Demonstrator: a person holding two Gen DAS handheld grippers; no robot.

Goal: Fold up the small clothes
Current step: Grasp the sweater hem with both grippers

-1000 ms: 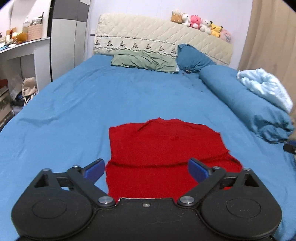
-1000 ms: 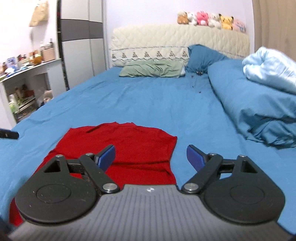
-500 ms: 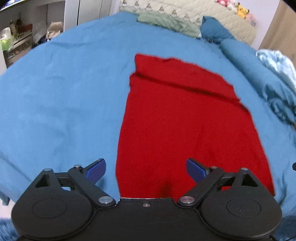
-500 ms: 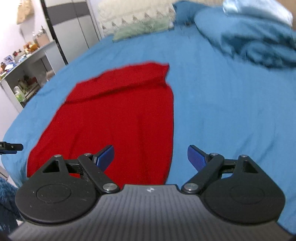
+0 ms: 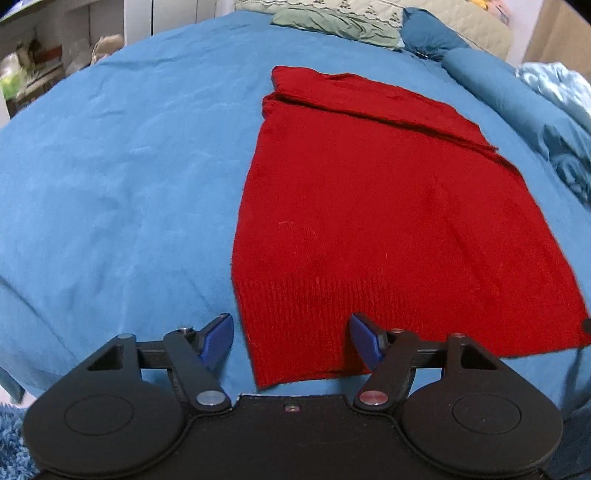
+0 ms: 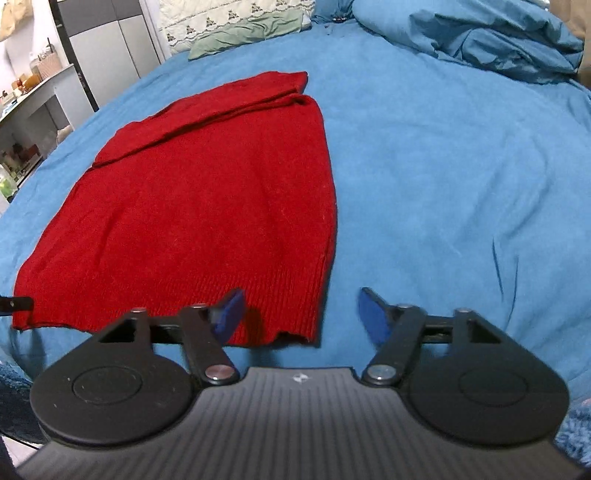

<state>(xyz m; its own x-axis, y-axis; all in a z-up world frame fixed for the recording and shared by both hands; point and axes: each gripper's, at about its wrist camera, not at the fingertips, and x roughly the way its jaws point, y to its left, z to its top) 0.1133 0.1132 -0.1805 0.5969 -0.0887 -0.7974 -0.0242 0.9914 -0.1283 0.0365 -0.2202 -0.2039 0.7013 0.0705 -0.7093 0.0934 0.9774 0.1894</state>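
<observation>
1. Lying flat on the blue bed sheet (image 5: pixel 110 177) is a red knit sweater (image 5: pixel 388 206), its ribbed hem toward the near edge of the bed and its far end folded over into a narrow band across the top.
2. Hovering at the hem's near left corner, the left gripper (image 5: pixel 291 341) has its jaws spread wide and released, one blue pad over bare sheet, the other over the red knit; nothing is held.
3. Over the hem's near right corner, the right gripper (image 6: pixel 301 314) is likewise spread apart and holds nothing; its left pad sits over the ribbing, its right pad over bare sheet.
4. Whether any pad touches the fabric cannot be told.
5. From the right wrist view, the sweater (image 6: pixel 192 206) shows a slightly ragged hem at its right corner.
6. At the head of the bed lie a green pillow (image 5: pixel 332 26) and a blue pillow (image 5: pixel 428 40) against a quilted headboard (image 6: pixel 229 18).
7. Along the bed's right edge sits a rumpled blue duvet (image 6: pixel 491 40).
8. Beyond the bed's left edge stand a white shelf unit (image 6: pixel 33 107) and a grey wardrobe (image 6: pixel 107 48).
</observation>
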